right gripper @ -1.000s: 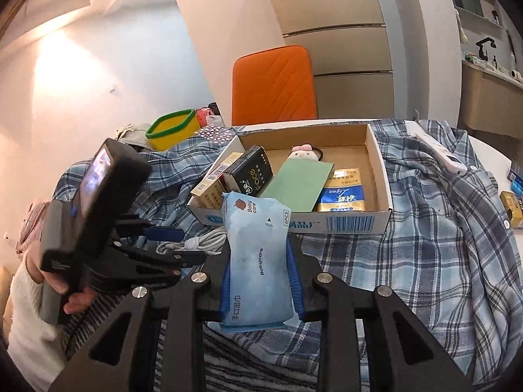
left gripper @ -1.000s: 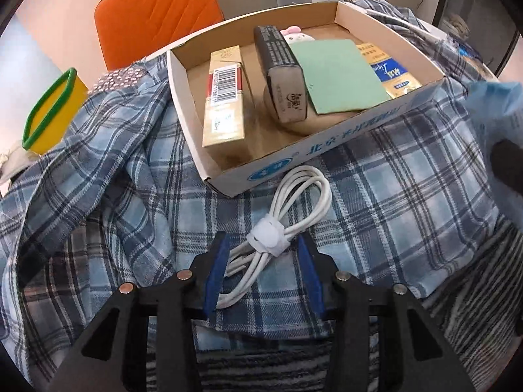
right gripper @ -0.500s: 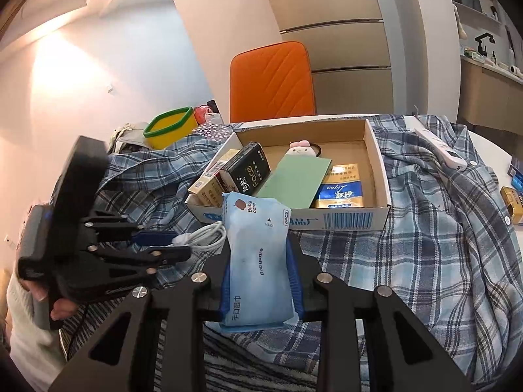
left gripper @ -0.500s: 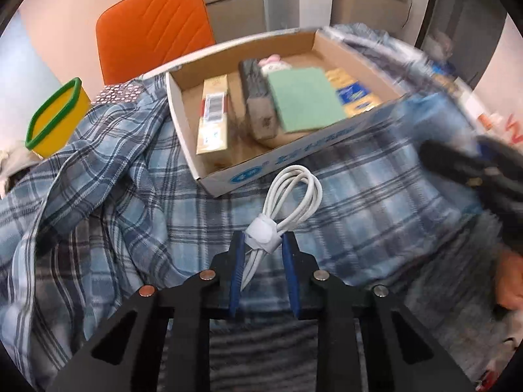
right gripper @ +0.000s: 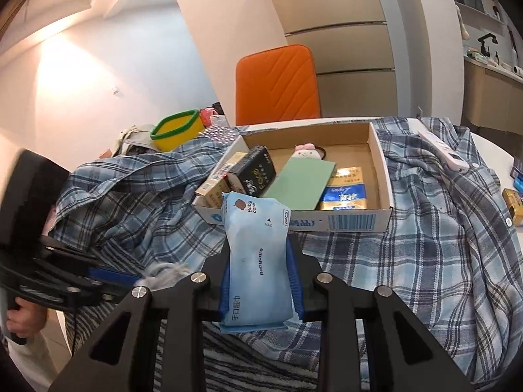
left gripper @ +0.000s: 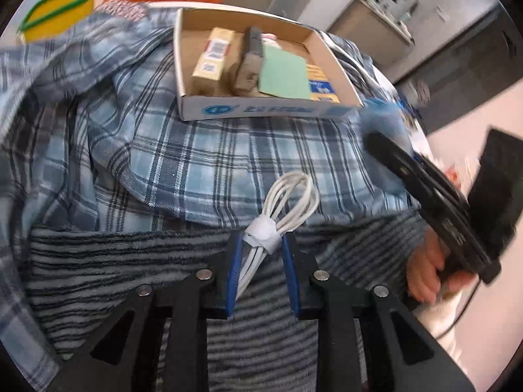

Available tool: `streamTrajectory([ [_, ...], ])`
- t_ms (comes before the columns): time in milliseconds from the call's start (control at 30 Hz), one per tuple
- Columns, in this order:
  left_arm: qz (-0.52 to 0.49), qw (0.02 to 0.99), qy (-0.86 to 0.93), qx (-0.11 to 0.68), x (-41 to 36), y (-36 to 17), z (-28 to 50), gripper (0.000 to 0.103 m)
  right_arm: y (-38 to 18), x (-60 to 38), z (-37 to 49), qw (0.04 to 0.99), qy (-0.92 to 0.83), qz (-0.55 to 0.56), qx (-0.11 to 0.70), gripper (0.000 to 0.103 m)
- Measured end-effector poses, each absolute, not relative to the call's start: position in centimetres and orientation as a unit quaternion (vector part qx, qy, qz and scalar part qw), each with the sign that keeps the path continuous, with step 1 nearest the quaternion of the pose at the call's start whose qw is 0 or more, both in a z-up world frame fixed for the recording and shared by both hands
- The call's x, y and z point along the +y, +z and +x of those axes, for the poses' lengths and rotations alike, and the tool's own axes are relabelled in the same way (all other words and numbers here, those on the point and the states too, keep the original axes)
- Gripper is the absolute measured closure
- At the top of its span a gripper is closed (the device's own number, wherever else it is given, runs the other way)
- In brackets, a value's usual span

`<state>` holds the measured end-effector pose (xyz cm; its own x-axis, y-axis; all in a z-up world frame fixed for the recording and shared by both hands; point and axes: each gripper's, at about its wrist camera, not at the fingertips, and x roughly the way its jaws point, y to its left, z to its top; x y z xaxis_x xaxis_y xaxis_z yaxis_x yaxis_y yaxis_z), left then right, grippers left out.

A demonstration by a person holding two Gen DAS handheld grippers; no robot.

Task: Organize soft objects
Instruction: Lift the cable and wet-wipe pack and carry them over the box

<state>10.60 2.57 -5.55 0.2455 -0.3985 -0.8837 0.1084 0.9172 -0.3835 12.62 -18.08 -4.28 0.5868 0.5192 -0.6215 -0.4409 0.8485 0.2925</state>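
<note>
The left gripper (left gripper: 261,254) now has the coiled white cable (left gripper: 284,209) pinched at its wrap, the blue pads closed against the bundle, where a second ago they stood wide on either side of it. The coil has also come off the spot just in front of the cardboard box (left gripper: 261,111); it now hangs in the claw over the striped towel (left gripper: 130,261), well back from the box, and the view is tilted and blurred, so the left hand seems to be swinging away. The right gripper (right gripper: 258,268) stays clamped on the blue wet-wipe pack (right gripper: 258,254), holding it upright above the plaid shirt (right gripper: 408,261), near the box's front wall, much as before. Judging by this, both soft items are now in hand and neither is yet in the box, which already holds cartons and a green sheet (right gripper: 300,183); the placing step looks to be next, and the loosely gripped cable could slip
</note>
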Motion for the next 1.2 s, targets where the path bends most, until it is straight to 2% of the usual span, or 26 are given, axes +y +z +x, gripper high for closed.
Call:
streamTrajectory([
  [400,-0.081,0.801,-0.163,0.57,1.9,-7.5,11.5,0.08,-4.1,-18.5,12.6,0.887,0.274,0.064,0.366,0.072],
  [533,-0.001,0.85,-0.145,0.506,0.4,-6.5,9.7,0.082,-4.0,-18.3,12.5,0.888,0.274,0.058,0.365,0.072],
  [733,0.035,0.91,-0.157,0.382,-0.5,-3.7,6.3,0.082,-3.1,-18.7,11.7,0.906,0.256,0.056,0.332,0.072],
  [933,0.024,0.955,-0.125,0.266,-0.2,0.2,3.9,0.082,-1.7,-19.3,10.8,0.93,0.223,0.039,0.29,0.072],
  [1200,0.043,0.97,-0.101,0.219,-2.2,3.6,6.0,0.082,4.2,-19.0,10.6,0.956,0.187,-0.005,0.226,0.072],
])
